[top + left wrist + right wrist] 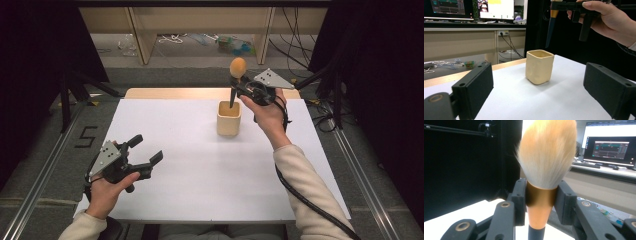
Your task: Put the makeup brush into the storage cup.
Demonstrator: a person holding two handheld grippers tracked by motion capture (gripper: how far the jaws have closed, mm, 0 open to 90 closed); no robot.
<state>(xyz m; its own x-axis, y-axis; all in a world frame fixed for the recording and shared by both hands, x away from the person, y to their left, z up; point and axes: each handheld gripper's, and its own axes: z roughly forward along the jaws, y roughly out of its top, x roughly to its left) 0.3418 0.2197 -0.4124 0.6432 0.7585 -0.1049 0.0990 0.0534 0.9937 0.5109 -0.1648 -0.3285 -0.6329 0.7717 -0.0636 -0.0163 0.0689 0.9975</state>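
Observation:
A cream square cup (pixel 229 120) stands upright at the middle of the white table (pixel 200 185). My right gripper (pixel 236 86) hangs over it, shut on the copper ferrule (pixel 541 197) of a makeup brush (pixel 238 66). The orange bristles (pixel 546 152) point up. The dark handle (pixel 551 32) points down, its tip just above the cup's (pixel 539 66) opening. My left gripper (pixel 147 149) rests near the table's front left, open, with nothing between its pads (pixel 474 85); it faces the cup.
A wooden strip (pixel 150 93) edges the table's far side. Black curtains stand to both sides. Beyond the table are desks with lit monitors (pixel 610 147), cables and small items on the floor (pixel 232 45). The right gripper's cable (pixel 305 200) trails along the forearm.

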